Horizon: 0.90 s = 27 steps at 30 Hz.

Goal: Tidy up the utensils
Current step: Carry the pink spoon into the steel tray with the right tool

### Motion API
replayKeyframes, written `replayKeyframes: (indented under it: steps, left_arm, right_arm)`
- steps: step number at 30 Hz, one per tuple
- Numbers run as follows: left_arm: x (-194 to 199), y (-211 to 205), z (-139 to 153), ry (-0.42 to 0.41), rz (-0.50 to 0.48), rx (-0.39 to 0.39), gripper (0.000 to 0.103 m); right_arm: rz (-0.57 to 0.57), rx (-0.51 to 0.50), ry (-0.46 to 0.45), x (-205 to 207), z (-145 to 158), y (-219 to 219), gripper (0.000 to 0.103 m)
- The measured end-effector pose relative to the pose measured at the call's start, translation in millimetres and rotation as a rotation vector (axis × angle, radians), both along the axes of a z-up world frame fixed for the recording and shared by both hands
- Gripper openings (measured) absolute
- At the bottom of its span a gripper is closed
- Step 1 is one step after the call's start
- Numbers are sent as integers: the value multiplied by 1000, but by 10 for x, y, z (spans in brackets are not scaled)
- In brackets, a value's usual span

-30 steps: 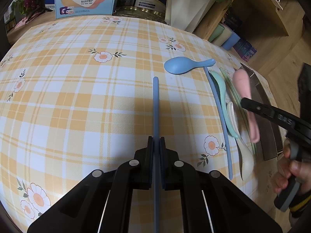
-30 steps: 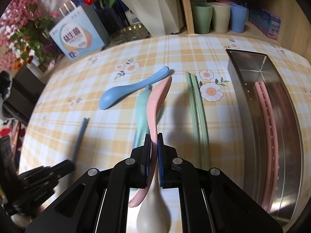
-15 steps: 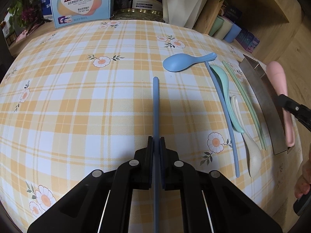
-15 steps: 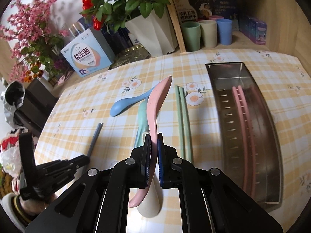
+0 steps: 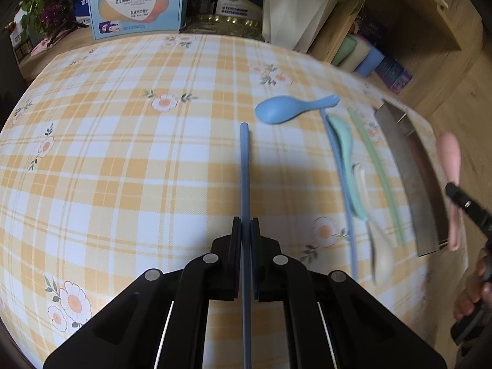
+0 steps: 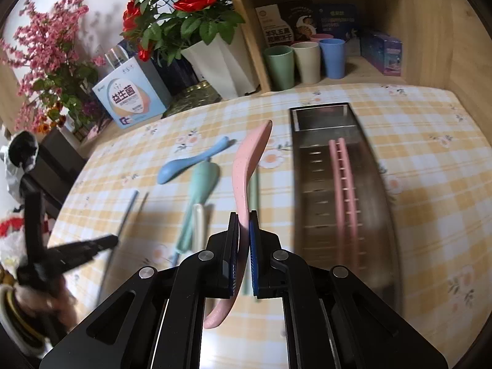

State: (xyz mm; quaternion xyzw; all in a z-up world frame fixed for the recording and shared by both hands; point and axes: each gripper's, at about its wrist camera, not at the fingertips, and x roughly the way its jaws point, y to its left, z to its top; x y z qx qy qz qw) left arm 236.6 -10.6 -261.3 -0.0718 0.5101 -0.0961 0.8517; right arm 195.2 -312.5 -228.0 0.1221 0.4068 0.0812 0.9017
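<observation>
My left gripper (image 5: 246,230) is shut on a blue chopstick (image 5: 244,172) that points away over the checked tablecloth. My right gripper (image 6: 244,227) is shut on a pink spoon (image 6: 249,166), held in the air just left of the steel tray (image 6: 319,110). Two pink chopsticks (image 6: 343,184) lie inside that tray. On the cloth lie a blue spoon (image 5: 286,109), a second blue chopstick (image 5: 343,184), a mint spoon (image 5: 346,147), a cream spoon (image 5: 379,249) and green chopsticks (image 5: 376,166).
At the table's back stand a light blue box (image 5: 135,3), a white flower pot (image 6: 221,61) and three cups (image 6: 304,60) on a wooden shelf. The tray sits near the table's right side, with wooden walls behind it.
The right gripper has carried the pink spoon rightward and a little up, from above the loose utensils to beside the tray. The left gripper has kept still with its chopstick.
</observation>
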Motion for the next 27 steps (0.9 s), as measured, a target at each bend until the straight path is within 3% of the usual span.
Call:
replayKeyframes:
  steps: [10,27]
  left_arm:
    - [-29,-313,361,-48,-42,-84,6]
    - [-33,-508,487,-51,-76,-118,6]
  right_arm:
    - [15,-195,24,152,-7,-471,7]
    - [-32,-265,216,311,-393,-545,7]
